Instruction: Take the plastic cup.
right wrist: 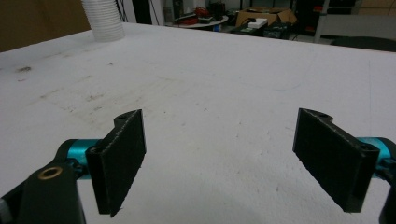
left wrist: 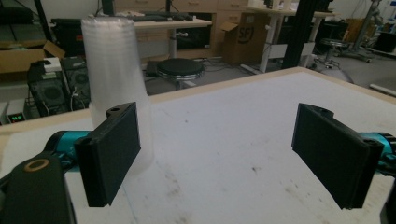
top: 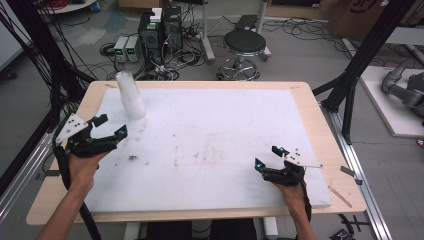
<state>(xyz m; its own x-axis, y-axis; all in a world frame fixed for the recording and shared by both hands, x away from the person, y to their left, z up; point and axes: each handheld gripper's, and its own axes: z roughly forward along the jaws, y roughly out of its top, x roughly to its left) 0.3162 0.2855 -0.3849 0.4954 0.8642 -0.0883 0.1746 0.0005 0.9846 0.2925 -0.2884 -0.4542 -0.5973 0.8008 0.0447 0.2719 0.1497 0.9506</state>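
A tall stack of clear plastic cups [top: 131, 96] stands upside down on the white mat [top: 210, 135] near the table's far left corner. It rises behind the left jaw in the left gripper view [left wrist: 114, 79] and sits far off in the right gripper view [right wrist: 102, 19]. My left gripper [top: 111, 126] hovers just short of the stack, open, with nothing between its jaws [left wrist: 219, 154]. Near the front right of the mat, my right gripper [top: 267, 157] stands open and empty [right wrist: 224, 158].
The mat carries faint brown stains [top: 132, 158] towards the front left. Bare wooden table edge [top: 330, 145] frames the mat. Beyond the table are a round stool [top: 244, 44], computer boxes [top: 160, 30] and floor cables.
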